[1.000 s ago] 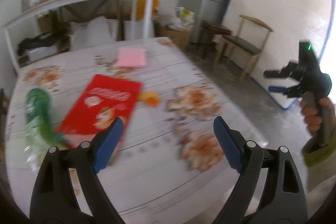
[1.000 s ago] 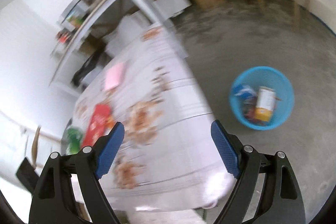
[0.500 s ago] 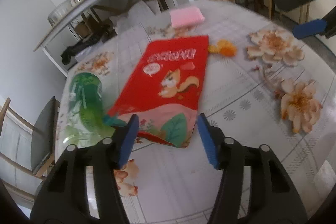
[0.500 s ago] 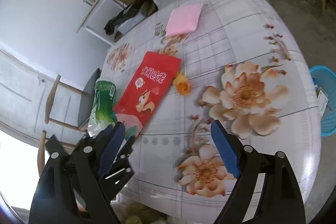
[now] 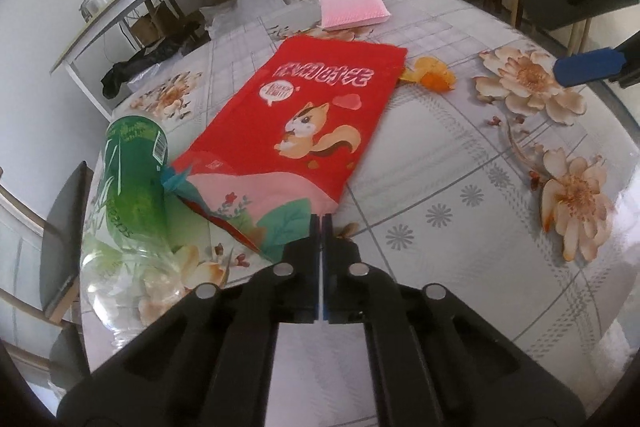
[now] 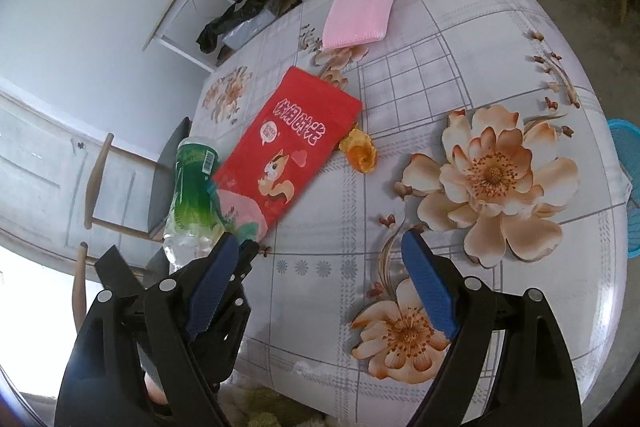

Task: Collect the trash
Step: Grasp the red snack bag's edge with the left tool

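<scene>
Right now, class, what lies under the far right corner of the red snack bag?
Orange peel pokes out from beneath the red snack bag; how far it extends underneath is hidden. Otherwise only tablecloth shows.

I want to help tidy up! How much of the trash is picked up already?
Just starting. The blue basket sits on the floor beside the table; its contents are hidden. In hand: the left tool is pinched shut on the near edge of the red snack bag. Left on the table: the green bottle, the orange peel and the pink pack. The right tool is open, holding nothing.
</scene>
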